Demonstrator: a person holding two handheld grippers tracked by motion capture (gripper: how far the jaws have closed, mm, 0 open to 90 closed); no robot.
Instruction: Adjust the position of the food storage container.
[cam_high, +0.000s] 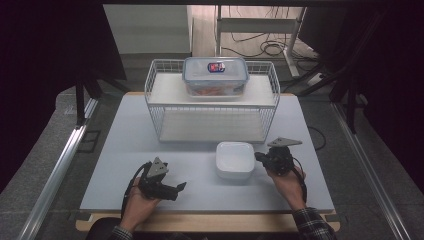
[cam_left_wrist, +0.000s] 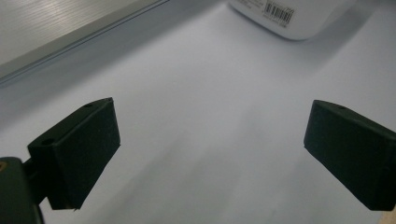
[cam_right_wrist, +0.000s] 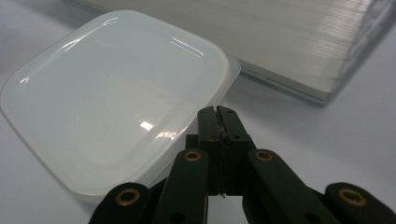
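**High view: two claws low on the table, one spread wide, one pinched together**

In the high view your left claw (cam_high: 181, 186) lies near the front edge of the table (cam_high: 125, 150), held in your left hand (cam_high: 137, 205) and pointing right toward the white lidded container (cam_high: 235, 160). The left gripper view shows its jaws spread wide apart with nothing but bare table surface between them; the container (cam_left_wrist: 289, 16) sits farther off at the top of that view, barcode label facing you, well apart from the jaws.

Your right claw (cam_high: 259, 157) is at the container's right side, your right hand (cam_high: 287, 182) behind it. In the right gripper view the jaws (cam_right_wrist: 218, 116) are pressed flat together, pad against pad, gripping nothing; their tips sit just beside the edge of the translucent lid (cam_right_wrist: 116, 93), and you cannot tell from here whether they touch it.

Behind the container stands a white wire rack (cam_high: 212, 100) with two shelves. On its upper shelf rests a clear box with a blue-rimmed lid (cam_high: 215, 75), something orange inside.
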